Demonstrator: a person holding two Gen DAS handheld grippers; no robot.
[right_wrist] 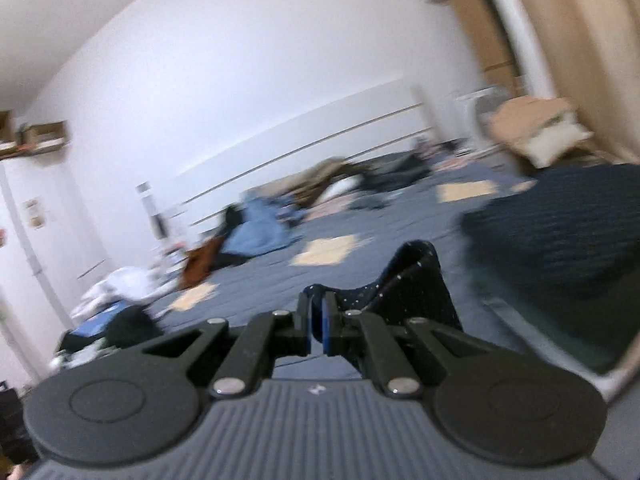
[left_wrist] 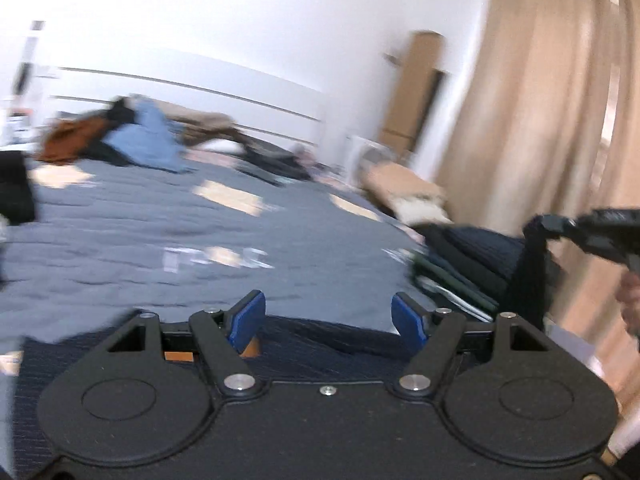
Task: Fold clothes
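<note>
Pinching a dark navy ribbed knit garment point(right_wrist: 416, 280) above the grey quilted bed point(left_wrist: 200, 232), my right gripper point(right_wrist: 319, 320) was clamped; my left gripper point(left_wrist: 328, 316) gaped empty. Advisable: keep tension even.

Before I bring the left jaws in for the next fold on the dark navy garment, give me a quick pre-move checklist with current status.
1. Right gripper pinching the dark navy knitted garment: ok, jaws closed on a raised fold of cloth.
2. Left gripper free to grab: ok, jaws wide apart, nothing between them.
3. Garment within the left gripper's reach: ok, navy fabric lies directly beneath its jaws.
4. Folding space on the grey-blue quilted bedspread: ok, bare stretch ahead.
5. Pile of unfolded clothes clear of the work area: ok, it sits far back near the headboard.
6. Garment lying flat, edges aligned: cannot tell, both views are motion-blurred.
</note>
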